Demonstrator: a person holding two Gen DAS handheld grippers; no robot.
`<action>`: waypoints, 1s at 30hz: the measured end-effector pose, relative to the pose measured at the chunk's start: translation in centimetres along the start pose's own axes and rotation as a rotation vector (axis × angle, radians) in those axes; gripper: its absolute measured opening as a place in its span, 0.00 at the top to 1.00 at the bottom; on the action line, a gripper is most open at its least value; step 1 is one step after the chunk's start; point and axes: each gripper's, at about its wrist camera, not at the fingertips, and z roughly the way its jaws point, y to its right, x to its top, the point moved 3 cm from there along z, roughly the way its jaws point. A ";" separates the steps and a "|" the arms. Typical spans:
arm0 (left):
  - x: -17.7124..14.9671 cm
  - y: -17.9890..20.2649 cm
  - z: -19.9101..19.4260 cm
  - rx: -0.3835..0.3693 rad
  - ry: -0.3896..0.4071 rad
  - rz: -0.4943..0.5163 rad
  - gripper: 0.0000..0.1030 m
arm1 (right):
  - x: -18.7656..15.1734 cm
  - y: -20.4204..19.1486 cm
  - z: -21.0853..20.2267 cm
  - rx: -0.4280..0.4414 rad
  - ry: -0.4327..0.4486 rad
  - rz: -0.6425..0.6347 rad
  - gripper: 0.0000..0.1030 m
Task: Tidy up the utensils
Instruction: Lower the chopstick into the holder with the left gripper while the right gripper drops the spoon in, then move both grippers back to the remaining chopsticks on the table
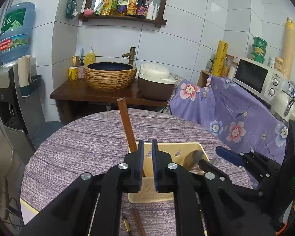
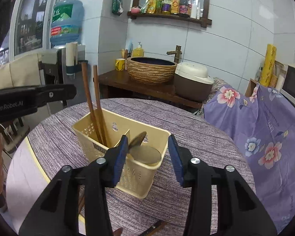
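A cream two-compartment utensil holder point(image 2: 139, 179) stands on the purple-clothed round table point(image 2: 196, 129). Two brown chopsticks point(image 2: 97, 106) lean upright in its left compartment. Two spoons point(image 2: 145, 153) sit bowl-up in the right one. My right gripper point(image 2: 147, 137) hangs open over the spoon compartment, its pads wide apart and one spoon bowl near the left pad. My left gripper point(image 1: 147, 141) is over the holder point(image 1: 186, 147) with a narrow gap and nothing between its pads. A chopstick point(image 1: 126, 123) rises just left of it. More chopsticks point(image 1: 137, 223) lie loose on the cloth beneath my left gripper.
Behind the table stands a dark wooden counter point(image 1: 92, 96) with a woven-look basin point(image 1: 110, 74) and a rice cooker point(image 1: 155, 82). A floral purple cover point(image 1: 236, 116) and a microwave point(image 1: 255, 78) are at the right. A water dispenser point(image 1: 15, 31) stands at the left.
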 end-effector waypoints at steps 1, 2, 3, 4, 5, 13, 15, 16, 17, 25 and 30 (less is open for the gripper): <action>-0.3 -0.1 -0.4 -0.001 0.001 -0.003 0.77 | -0.3 0.1 -0.6 -0.003 0.007 0.013 0.54; -0.9 -0.4 -1.0 0.000 0.004 -0.005 0.73 | -0.6 0.2 -1.2 -0.011 0.012 0.028 0.53; -1.4 -0.5 -1.3 0.001 0.004 -0.006 0.67 | -1.0 0.3 -1.9 -0.021 0.013 0.045 0.53; -2.2 -0.8 -1.8 0.008 -0.002 -0.006 0.66 | -1.6 0.4 -2.5 -0.036 0.007 0.062 0.53; -3.1 -1.1 -2.1 0.015 -0.012 -0.006 0.66 | -2.3 0.4 -3.0 -0.049 -0.003 0.075 0.53; -12.9 -4.2 -1.6 0.053 -0.235 -0.038 0.66 | -9.9 0.2 -5.0 -0.056 -0.131 0.231 0.53; -15.5 -4.8 -1.0 0.043 -0.310 -0.062 0.66 | -11.7 -0.2 -5.0 -0.051 -0.162 0.250 0.53; -16.4 -4.9 -0.8 0.040 -0.333 -0.069 0.67 | -12.7 -0.5 -5.0 -0.044 -0.177 0.259 0.53; -17.2 -5.0 -0.9 0.038 -0.346 -0.070 0.67 | -13.4 -0.8 -4.9 -0.038 -0.190 0.265 0.53; -19.9 -3.6 -0.4 0.019 -0.389 -0.046 0.67 | -17.1 -3.2 -3.7 -0.042 -0.278 0.237 0.53; -20.5 -3.1 -0.4 0.011 -0.391 -0.046 0.67 | -18.5 -2.5 -3.3 -0.002 -0.326 0.353 0.53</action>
